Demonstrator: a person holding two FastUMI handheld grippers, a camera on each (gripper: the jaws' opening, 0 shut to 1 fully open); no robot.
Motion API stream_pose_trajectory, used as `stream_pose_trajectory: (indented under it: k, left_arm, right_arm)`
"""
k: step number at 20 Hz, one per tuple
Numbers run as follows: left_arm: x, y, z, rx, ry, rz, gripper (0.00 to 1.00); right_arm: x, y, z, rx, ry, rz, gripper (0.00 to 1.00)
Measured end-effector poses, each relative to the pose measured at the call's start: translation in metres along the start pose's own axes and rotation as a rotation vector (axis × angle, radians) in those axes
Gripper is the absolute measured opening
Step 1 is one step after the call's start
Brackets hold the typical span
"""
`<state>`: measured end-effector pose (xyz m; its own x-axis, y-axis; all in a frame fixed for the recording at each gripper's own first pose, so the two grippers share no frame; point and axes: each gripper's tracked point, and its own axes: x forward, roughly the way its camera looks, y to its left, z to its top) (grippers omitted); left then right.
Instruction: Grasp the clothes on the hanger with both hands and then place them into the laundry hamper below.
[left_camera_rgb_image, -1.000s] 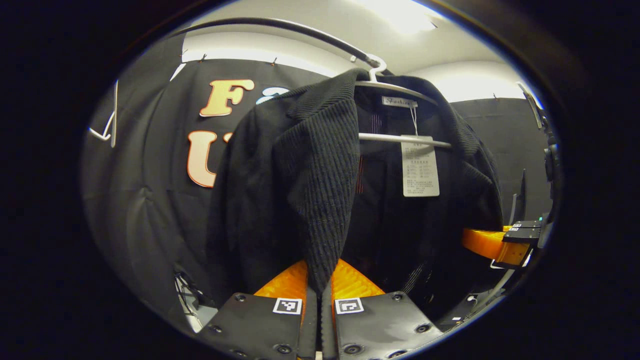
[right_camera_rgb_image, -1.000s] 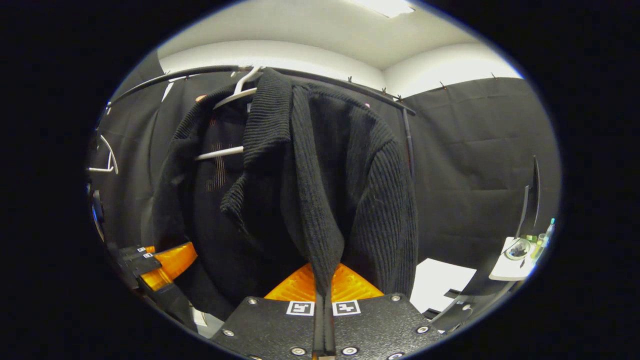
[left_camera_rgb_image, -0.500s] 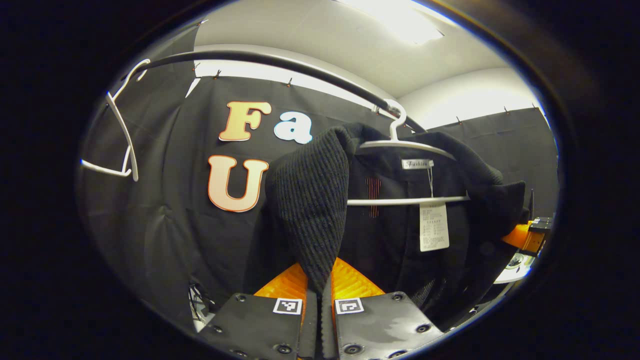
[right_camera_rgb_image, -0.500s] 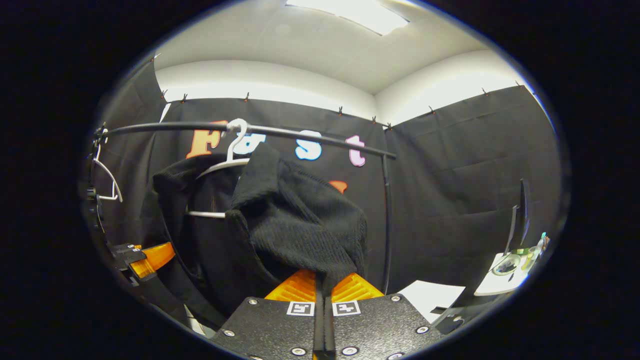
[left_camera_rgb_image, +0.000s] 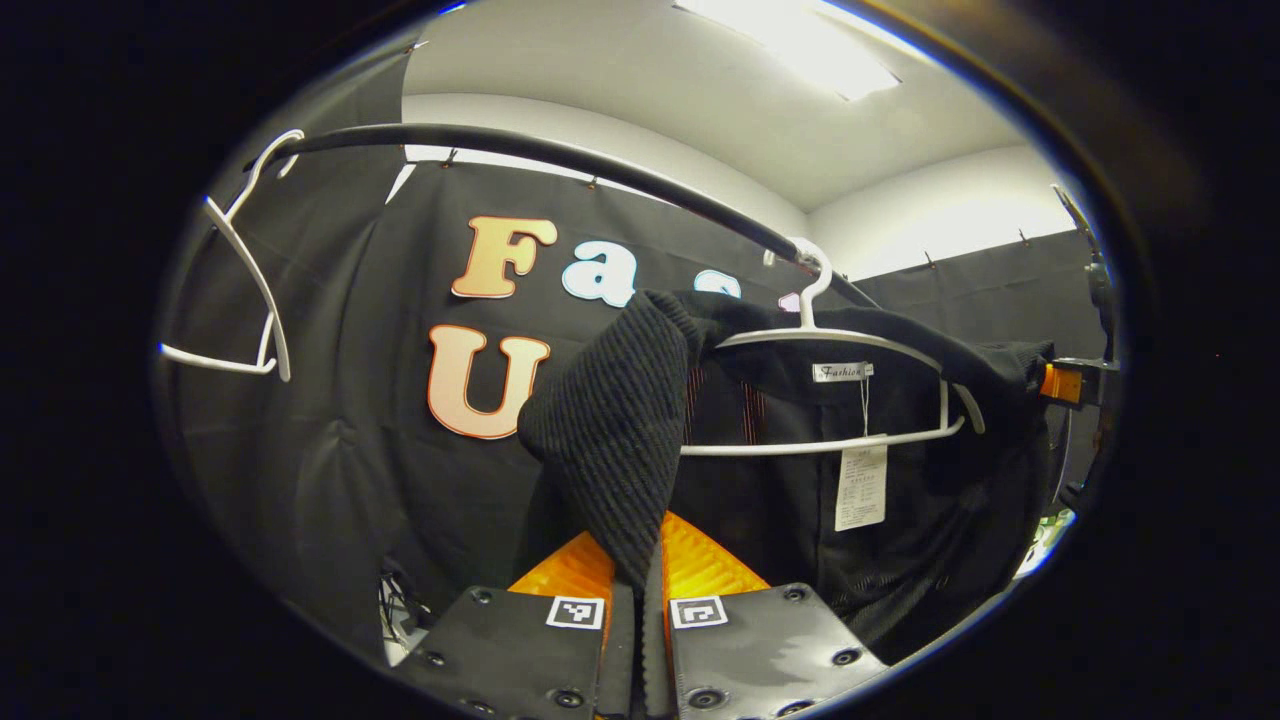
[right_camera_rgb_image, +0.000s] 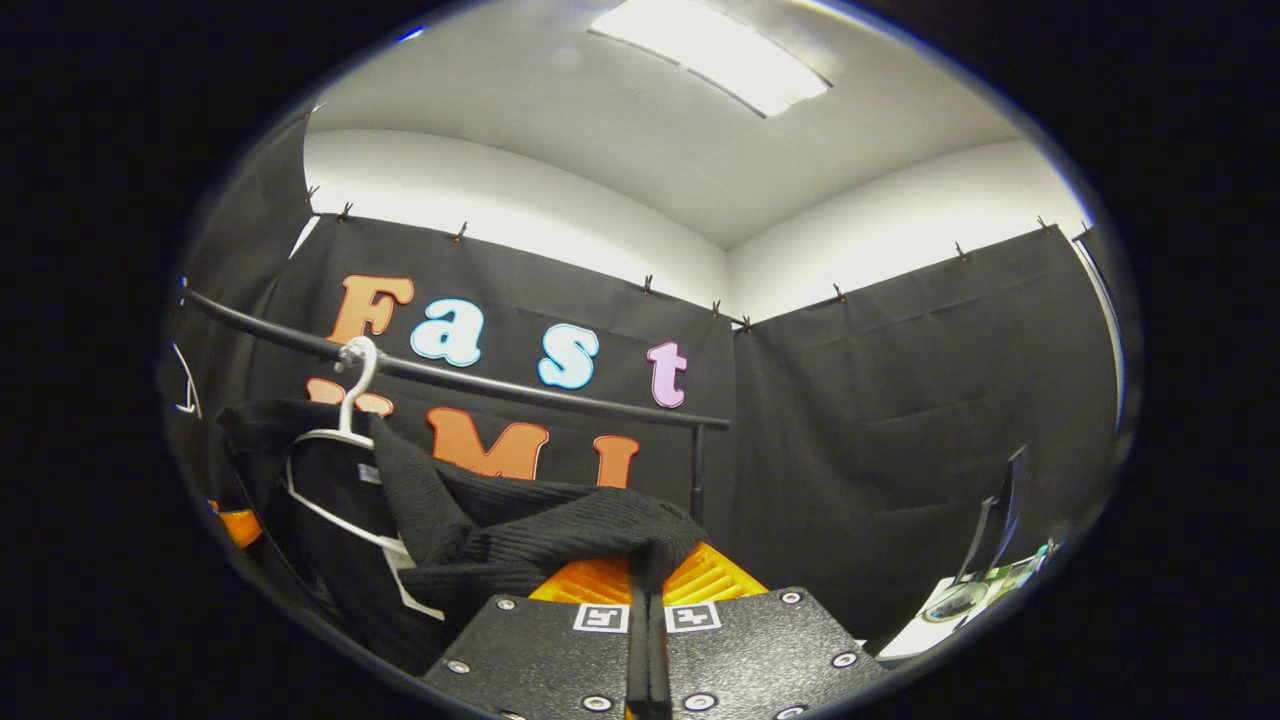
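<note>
the black knit garment (left_camera_rgb_image: 620, 430) hangs spread between both tools, its neck draped over the white hanger (left_camera_rgb_image: 850, 390) on the rail (left_camera_rgb_image: 560, 160), likely so each shoulder can be slid off. left gripper (left_camera_rgb_image: 640, 575) is pinching one front edge; right gripper (right_camera_rgb_image: 645, 590) is pinching the other. the hamper sits below frame; the garment's lower hem is cut off.

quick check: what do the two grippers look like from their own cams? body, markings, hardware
Left gripper and right gripper match: two flat black plates at the base, each dotted with round screws and carrying one small square black-and-white tag at its inner top corner. The right gripper's plates look pebbled; the left's smoother, with a glossy smudge.
</note>
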<state>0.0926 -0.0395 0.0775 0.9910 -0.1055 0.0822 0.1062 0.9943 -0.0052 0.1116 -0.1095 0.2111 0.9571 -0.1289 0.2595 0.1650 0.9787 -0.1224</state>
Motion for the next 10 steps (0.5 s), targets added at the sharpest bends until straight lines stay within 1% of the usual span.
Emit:
stream_pose_trajectory:
  k: [2,3,4,6,7,8,10]
  left_arm:
    - [0.001,0.002,0.003,0.015,-0.006,-0.002,0.11]
    - [0.001,0.003,0.005,0.024,-0.008,-0.001,0.08]
    - [0.002,0.003,0.006,0.030,-0.009,-0.001,0.11]
    - [0.002,0.002,0.010,0.039,-0.016,0.001,0.11]
    - [0.004,0.003,0.011,0.043,-0.017,0.002,0.11]
    - [0.005,0.003,0.013,0.044,-0.019,0.000,0.11]
    - [0.009,0.003,0.019,0.045,-0.028,0.001,0.11]
  right_arm:
    - [0.023,-0.007,-0.010,-0.018,0.023,0.016,0.00]
    - [0.034,-0.008,-0.019,-0.017,0.042,0.030,0.00]
    - [0.044,-0.008,-0.028,-0.009,0.062,0.043,0.00]
    - [0.061,-0.005,-0.044,0.000,0.089,0.073,0.00]
    - [0.068,-0.003,-0.051,-0.002,0.100,0.086,0.04]
    - [0.074,0.001,-0.058,0.005,0.112,0.104,0.00]
    - [0.081,0.012,-0.069,0.029,0.133,0.136,0.00]
